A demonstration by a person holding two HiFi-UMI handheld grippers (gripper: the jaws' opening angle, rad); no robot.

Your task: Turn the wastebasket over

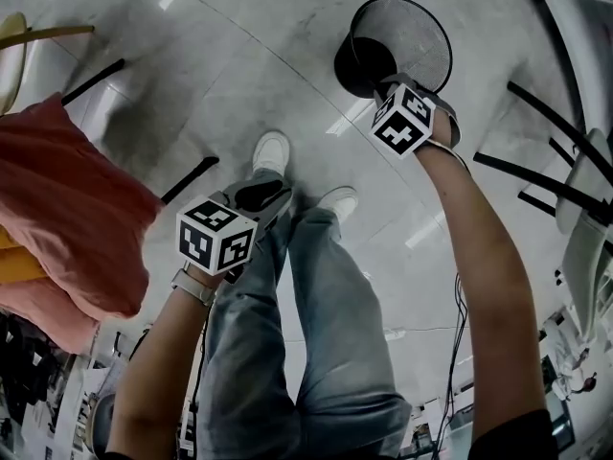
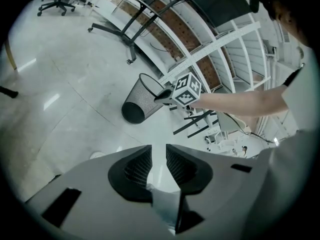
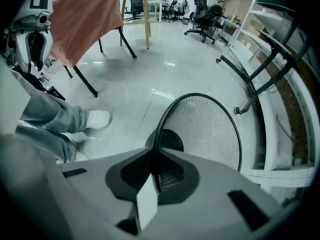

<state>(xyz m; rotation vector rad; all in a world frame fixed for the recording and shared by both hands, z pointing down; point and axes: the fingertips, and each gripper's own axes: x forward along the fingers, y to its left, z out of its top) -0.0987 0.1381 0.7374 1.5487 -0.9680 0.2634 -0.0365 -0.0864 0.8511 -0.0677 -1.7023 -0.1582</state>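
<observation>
Wastebasket [image 3: 210,129] rim between right gripper [image 3: 156,156] jaws

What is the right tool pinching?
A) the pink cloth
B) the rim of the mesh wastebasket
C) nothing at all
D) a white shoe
B: in the right gripper view, the right tool is closed on the thin black rim of the mesh wastebasket, with the rim running straight in between its two pads.
</observation>
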